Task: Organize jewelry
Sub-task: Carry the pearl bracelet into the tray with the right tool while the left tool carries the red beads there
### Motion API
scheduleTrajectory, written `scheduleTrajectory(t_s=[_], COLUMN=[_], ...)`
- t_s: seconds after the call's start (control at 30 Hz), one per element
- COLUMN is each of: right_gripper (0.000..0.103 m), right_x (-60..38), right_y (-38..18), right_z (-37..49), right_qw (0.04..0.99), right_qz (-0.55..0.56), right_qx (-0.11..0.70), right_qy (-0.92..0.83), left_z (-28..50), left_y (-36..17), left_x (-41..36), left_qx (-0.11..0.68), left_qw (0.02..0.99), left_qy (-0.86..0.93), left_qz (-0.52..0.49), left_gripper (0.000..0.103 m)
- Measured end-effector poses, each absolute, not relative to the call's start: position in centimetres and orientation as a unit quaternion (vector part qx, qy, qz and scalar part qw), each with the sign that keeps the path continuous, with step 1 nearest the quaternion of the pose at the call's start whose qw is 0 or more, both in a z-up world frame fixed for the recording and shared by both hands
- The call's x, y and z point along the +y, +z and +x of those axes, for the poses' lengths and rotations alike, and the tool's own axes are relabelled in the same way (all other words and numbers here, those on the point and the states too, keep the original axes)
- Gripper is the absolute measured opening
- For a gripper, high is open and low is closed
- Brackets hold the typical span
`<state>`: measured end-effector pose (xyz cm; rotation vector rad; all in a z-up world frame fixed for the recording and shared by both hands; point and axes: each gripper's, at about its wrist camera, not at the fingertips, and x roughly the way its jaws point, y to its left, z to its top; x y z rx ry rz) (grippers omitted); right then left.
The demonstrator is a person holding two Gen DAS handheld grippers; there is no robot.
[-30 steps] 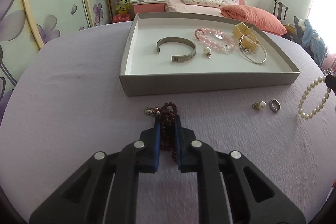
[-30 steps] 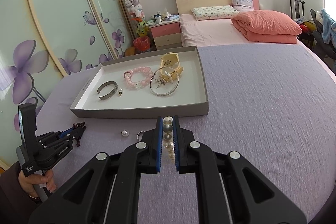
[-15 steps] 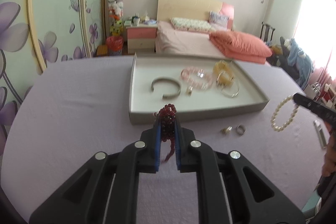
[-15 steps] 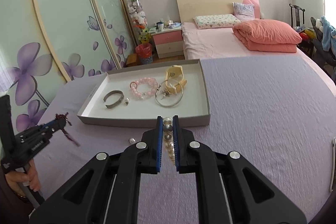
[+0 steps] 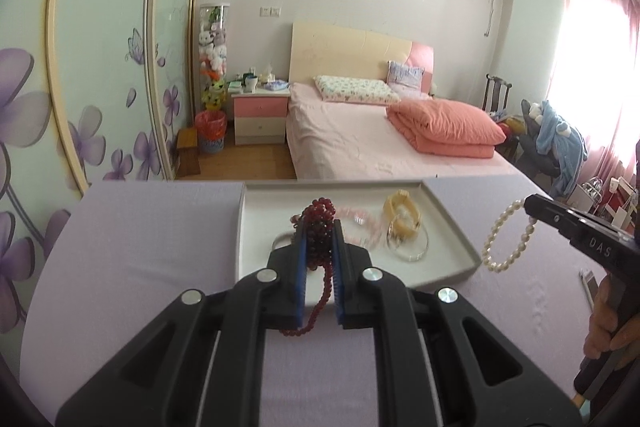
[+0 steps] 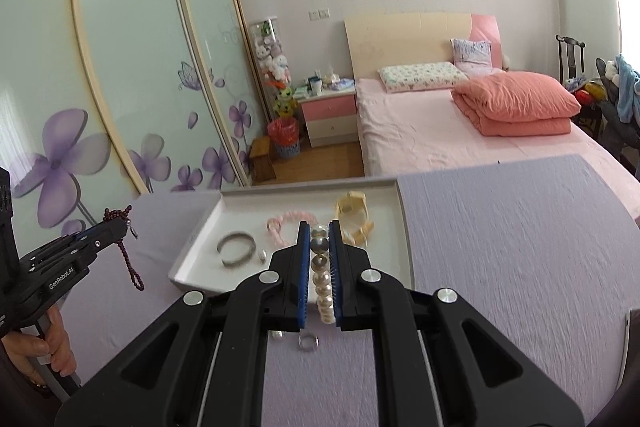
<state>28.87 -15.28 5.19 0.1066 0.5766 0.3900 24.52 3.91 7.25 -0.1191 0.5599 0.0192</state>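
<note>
Left claw (image 5: 319, 227) is clamped tight on a dark red bead string (image 5: 316, 223), part bunched above the blue pads and a loop dangling below, held clear above the lilac tabletop (image 5: 140, 267). Right claw (image 6: 319, 231) is likewise closed hard, on a pearl bracelet (image 6: 322, 283); seen from the left wrist, that bracelet hangs as one ring from the claw tip, off to the right of the tray.

Writing: the left claw's side reads "GenRobot.AI" in the right wrist view — the right claw's body shows "DAS", the rest hidden.

On the tabletop just in front of the tray lie two small pieces: one silver ring (image 6: 307, 341) and one small pale item (image 6: 276, 335), partly hidden behind the claw.

One white tray (image 6: 406, 227) with a grey rim sits beyond them. In it, counted: one grey cuff bangle (image 6: 236, 249), one tiny pearl piece (image 6: 262, 256) beside it, one pink bead bracelet (image 6: 286, 223), one thin silver hoop (image 5: 412, 249), and cream-yellow pieces (image 6: 352, 209) — how many, I cannot tell.

Beyond the tabletop: one bed (image 6: 440, 139) with two pillows and one folded salmon quilt (image 6: 516, 103).
</note>
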Motion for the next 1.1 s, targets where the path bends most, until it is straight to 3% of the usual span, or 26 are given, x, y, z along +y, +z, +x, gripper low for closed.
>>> scheduleTrajectory(t_s=[0.6, 1.1], right_gripper=[0.009, 0.01], right_x=[-10.0, -8.9], right_y=[0.9, -1.8], right_z=[38.0, 39.6], right_qw=[0.916, 0.909], right_qz=[0.045, 0.022], right_qx=[0.333, 0.362], right_qy=[0.217, 0.204], left_z=[34.8, 37.4], left_y=[4.9, 2.4], left_x=[5.6, 5.5], left_qx=[0.293, 0.309], left_qw=[0.953, 0.948], left_qy=[0.028, 0.018], left_qz=[-0.072, -0.072], left_gripper=[0.011, 0.011])
